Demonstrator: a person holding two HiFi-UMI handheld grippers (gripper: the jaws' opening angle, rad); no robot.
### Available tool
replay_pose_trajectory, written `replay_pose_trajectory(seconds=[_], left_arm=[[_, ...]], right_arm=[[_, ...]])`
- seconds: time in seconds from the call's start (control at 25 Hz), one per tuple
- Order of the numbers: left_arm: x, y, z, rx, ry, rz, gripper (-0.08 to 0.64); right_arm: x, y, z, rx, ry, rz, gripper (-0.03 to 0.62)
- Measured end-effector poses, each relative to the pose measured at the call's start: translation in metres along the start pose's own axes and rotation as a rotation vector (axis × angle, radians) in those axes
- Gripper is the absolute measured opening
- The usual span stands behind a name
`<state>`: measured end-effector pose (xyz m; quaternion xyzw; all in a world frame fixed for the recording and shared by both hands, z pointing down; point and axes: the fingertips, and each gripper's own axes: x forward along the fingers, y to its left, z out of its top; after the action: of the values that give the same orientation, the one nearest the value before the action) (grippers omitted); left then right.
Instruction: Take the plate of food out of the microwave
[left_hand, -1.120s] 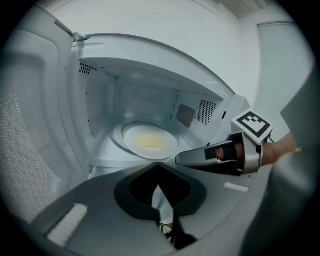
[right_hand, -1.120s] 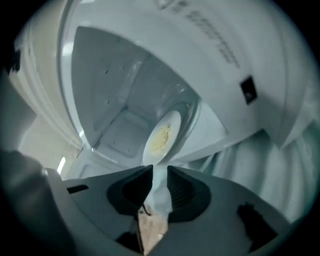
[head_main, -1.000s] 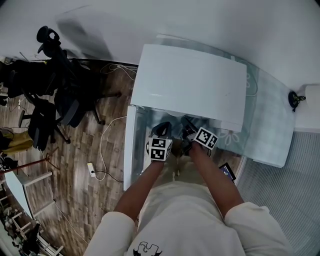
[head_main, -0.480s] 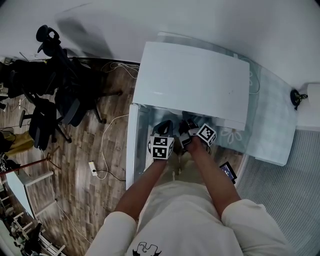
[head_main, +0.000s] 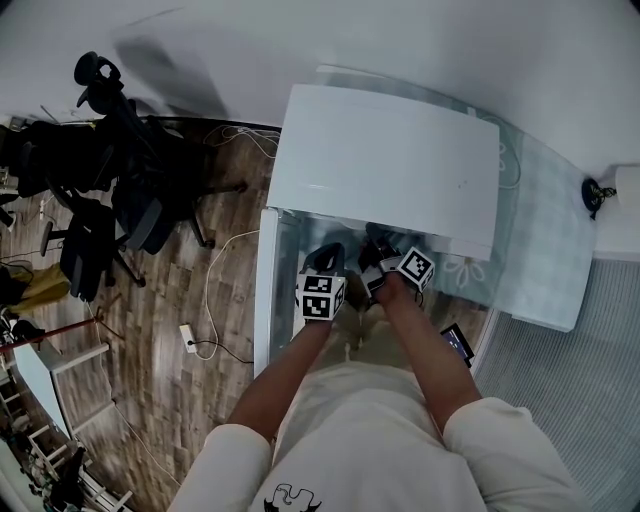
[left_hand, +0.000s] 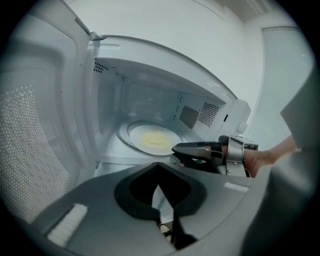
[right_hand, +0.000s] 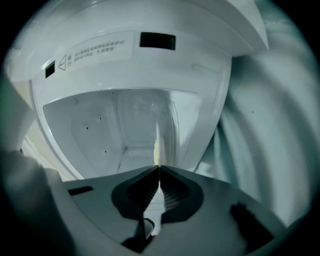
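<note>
The white microwave (head_main: 385, 165) stands with its door (head_main: 262, 300) swung out to the left. Inside, a white plate (left_hand: 150, 140) with pale yellow food lies on the turntable. My right gripper (left_hand: 176, 149) reaches in from the right, its jaws one above the other at the plate's right rim. In the right gripper view that gripper (right_hand: 159, 167) is shut on the plate (right_hand: 157, 147), which shows edge-on as a thin line. My left gripper (left_hand: 157, 167) hangs in front of the opening, shut and holding nothing, short of the plate.
The microwave sits on a glass table (head_main: 540, 240). A dark phone (head_main: 453, 343) lies near the table's front right. Black office chairs (head_main: 100, 190) and a power strip (head_main: 183, 335) with cables are on the wooden floor to the left.
Both grippers stay in front of the microwave opening. The right one has edged slightly further in; the left has barely moved.
</note>
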<state>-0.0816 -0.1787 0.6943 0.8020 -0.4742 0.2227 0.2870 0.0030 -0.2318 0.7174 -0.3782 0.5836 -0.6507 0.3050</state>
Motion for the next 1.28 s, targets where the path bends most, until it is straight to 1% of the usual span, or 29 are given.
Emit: replay_pose_trajectory(seconds=[0.12,0.24,0.32,0.44,0.56,0.72,0.88,1.0,1.16,1.28], left_arm=[[-0.002,-0.004,0.004,-0.001,-0.013,-0.01,0.005],[-0.004,-0.008,0.007,0.009,-0.023,-0.017,0.005],[-0.007,-0.011,0.008,0.011,-0.035,-0.018,0.005],[-0.015,-0.016,0.01,-0.003,-0.057,-0.02,0.005],[-0.026,-0.022,0.015,-0.016,-0.077,-0.027,0.005],[-0.043,-0.033,0.024,0.009,-0.1,-0.035,0.004],[-0.062,-0.046,0.036,0.019,-0.106,-0.044,0.005],[-0.079,-0.06,0.051,0.023,-0.137,-0.052,0.004],[-0.108,-0.076,0.071,0.059,-0.185,-0.065,0.003],[-0.121,-0.081,0.071,0.078,-0.171,-0.077,0.003]], right_arm=[[-0.009,0.004,-0.004,-0.023,0.028,-0.016,0.02],[-0.019,0.006,-0.009,-0.015,0.045,-0.015,0.02],[-0.026,0.009,-0.01,-0.027,0.055,-0.021,0.02],[-0.037,0.015,-0.012,-0.061,0.081,-0.033,0.02],[-0.047,0.022,-0.012,-0.051,0.09,-0.028,0.02],[-0.065,0.035,-0.015,-0.066,0.123,-0.025,0.02],[-0.087,0.055,-0.026,-0.08,0.171,0.003,0.02],[-0.106,0.072,-0.03,-0.063,0.179,0.012,0.02],[-0.131,0.092,-0.032,-0.072,0.195,0.019,0.02],[-0.148,0.102,-0.027,-0.063,0.198,0.019,0.02]])
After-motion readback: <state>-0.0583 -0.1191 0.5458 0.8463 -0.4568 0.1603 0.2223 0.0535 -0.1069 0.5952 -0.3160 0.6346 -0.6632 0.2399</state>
